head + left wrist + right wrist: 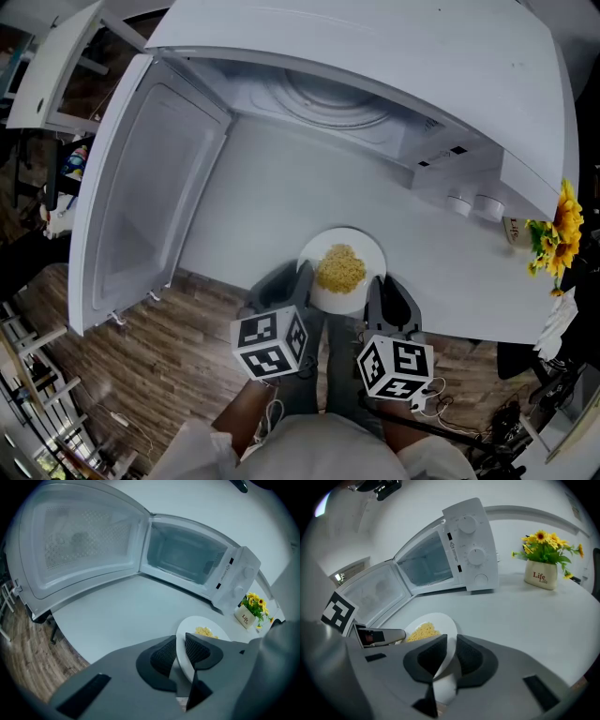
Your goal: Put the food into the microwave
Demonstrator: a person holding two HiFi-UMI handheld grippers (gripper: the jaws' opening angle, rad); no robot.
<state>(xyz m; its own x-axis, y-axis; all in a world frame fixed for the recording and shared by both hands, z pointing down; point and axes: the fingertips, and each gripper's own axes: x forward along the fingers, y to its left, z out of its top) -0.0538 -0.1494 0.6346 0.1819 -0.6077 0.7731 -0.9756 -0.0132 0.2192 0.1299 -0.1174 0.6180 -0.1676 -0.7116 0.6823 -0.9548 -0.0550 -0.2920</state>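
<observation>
White table (272,206) filled most of the scene, with wooden floor (159,356) showing past its near edge. At the far side stood the microwave (375,56). Its door (141,197) was swung fully out to the left, so the cavity faced the person with nothing across its mouth. A small flowerpot (541,576) sat to the right of the oven, well apart from the work.

The food (340,268), a heap of yellow noodles, lay on a white plate (364,246) close to the table's near edge, directly in front of the opening. That position probably served a straight push or carry away from the person.

Both tools were on the plate. The left gripper (180,645) pinched the rim on the left side, with the thin edge caught between its ribbed pads. The right gripper (450,643) was pressed onto the rim on the opposite side in the same way. Holding at two opposite points likely kept the shallow plate level, so the loose noodles would not slide. Neither pad reached the food itself.

By my reading, the plate rested on the table and had not yet been lifted. The carry into the cavity remained to be done.
</observation>
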